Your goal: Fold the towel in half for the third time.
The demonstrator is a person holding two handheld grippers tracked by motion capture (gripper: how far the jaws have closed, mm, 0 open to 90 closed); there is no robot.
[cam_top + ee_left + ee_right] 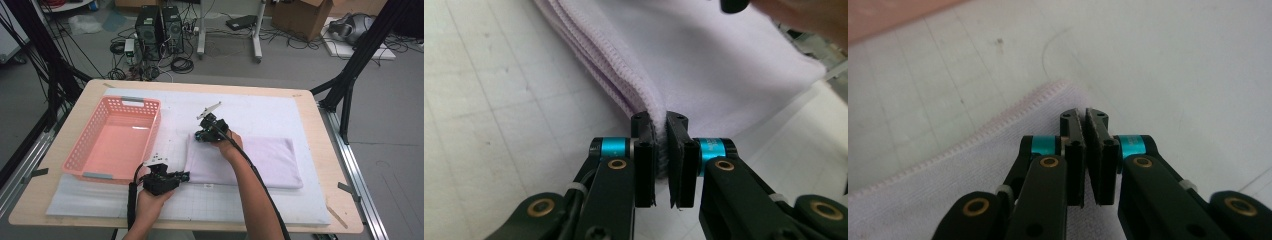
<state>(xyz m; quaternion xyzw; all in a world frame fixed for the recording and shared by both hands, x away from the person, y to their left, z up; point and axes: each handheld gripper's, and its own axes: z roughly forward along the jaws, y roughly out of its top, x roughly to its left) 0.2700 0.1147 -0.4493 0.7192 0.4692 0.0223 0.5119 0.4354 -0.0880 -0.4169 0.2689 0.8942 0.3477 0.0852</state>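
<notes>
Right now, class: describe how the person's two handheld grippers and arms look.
Both the left gripper and the right gripper are black, with flat paired jaws, turquoise collars and brass-coloured pivot rings. A black cable trails along the right forearm. A grey three-cornered plate tops the right gripper. The forearms are sleeveless.

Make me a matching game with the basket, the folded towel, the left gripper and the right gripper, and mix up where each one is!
Things:
1. basket
2. folded towel
3. left gripper
4. right gripper

Places or states:
A. shut on the towel's near left corner
B. pink, on the left of the mat
C. shut on the towel's far left corner
D. pale lilac, lying flat on the mat

Pairs: 1-B, 2-D, 3-A, 4-C
</notes>
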